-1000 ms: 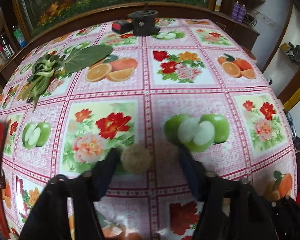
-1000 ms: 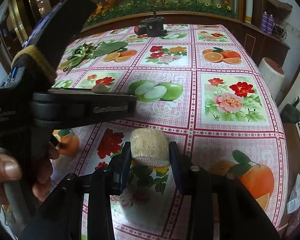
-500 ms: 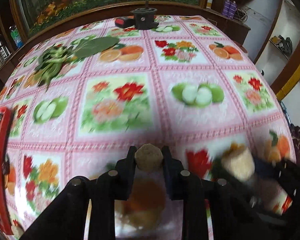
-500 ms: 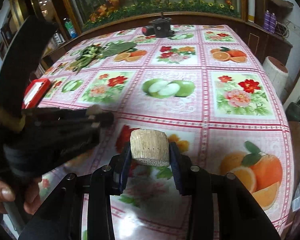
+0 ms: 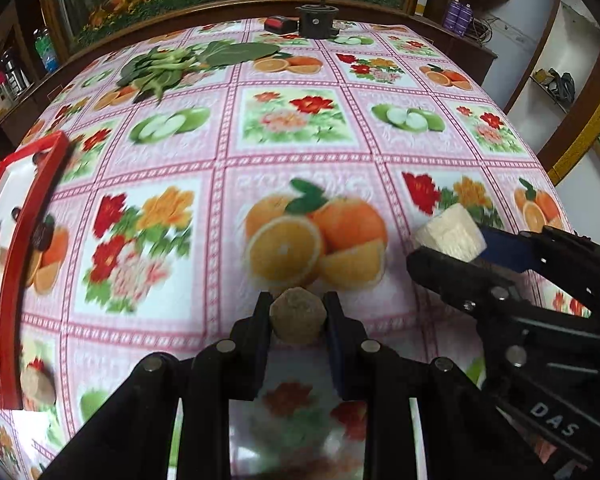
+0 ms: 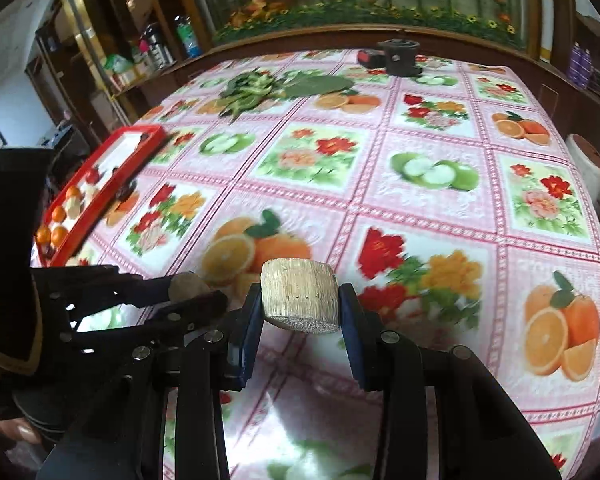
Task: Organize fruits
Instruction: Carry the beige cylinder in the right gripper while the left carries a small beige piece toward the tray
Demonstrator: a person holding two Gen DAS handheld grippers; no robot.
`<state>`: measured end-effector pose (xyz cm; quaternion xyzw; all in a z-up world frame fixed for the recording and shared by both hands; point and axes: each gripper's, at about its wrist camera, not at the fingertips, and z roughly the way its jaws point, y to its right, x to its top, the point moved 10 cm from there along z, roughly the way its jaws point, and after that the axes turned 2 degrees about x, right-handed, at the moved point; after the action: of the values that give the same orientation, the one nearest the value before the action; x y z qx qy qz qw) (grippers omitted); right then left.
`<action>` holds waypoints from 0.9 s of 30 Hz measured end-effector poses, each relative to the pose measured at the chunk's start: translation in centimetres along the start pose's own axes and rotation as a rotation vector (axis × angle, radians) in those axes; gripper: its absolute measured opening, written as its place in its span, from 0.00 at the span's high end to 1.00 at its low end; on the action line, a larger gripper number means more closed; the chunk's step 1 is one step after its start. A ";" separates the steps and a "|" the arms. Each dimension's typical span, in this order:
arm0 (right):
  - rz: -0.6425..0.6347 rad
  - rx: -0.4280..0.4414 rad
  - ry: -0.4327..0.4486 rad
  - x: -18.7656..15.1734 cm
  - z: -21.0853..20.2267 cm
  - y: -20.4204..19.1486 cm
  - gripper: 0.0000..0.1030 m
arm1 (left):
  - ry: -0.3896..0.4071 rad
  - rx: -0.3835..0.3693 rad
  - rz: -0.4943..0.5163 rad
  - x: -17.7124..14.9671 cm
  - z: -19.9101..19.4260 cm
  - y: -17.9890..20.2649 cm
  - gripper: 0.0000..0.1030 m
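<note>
Far to the left, a red tray (image 5: pixel 32 216) sits at the tabletop (image 5: pixel 300 152) edge, holding small oranges and other bits of fruit. Next comes the left tool (image 5: pixel 298 316), clenched on a small brown round fruit (image 5: pixel 298 314) above the flowered cloth. Just to its right, the right tool (image 6: pixel 300 300) grips a pale, fibrous cut chunk (image 6: pixel 298 294), also lifted off the cloth.

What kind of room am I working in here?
Most likely a home dining room. The table wears a printed fruit-and-flower tablecloth, leafy greens lie at its far side, a red tray holds small fruits, and a wooden cabinet with bottles stands behind.
</note>
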<state>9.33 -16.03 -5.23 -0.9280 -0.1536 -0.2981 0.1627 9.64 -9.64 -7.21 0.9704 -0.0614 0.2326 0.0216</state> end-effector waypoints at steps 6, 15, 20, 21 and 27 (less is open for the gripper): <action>0.036 0.001 -0.016 -1.4 0.2 -1.8 0.64 | 0.000 -0.017 0.029 -2.0 -1.1 -1.2 0.73; 0.062 -0.028 -0.044 -2.3 0.8 -5.3 0.64 | 0.000 -0.058 0.008 -4.4 -2.6 -5.1 0.73; 0.054 -0.029 -0.040 -1.9 1.4 -7.7 0.64 | -0.001 -0.046 -0.021 -5.1 -3.0 -8.4 0.73; 0.053 -0.030 -0.040 -1.8 1.7 -8.1 0.64 | -0.004 -0.050 -0.032 -5.3 -3.0 -9.1 0.73; 0.066 -0.009 -0.059 -2.1 2.8 -10.5 0.64 | -0.003 -0.073 -0.094 -5.9 -3.6 -12.4 0.73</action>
<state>5.13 -5.82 -6.43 -0.9417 -0.1264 -0.2655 0.1637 4.37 3.51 -6.84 0.9711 -0.0241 0.2276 0.0677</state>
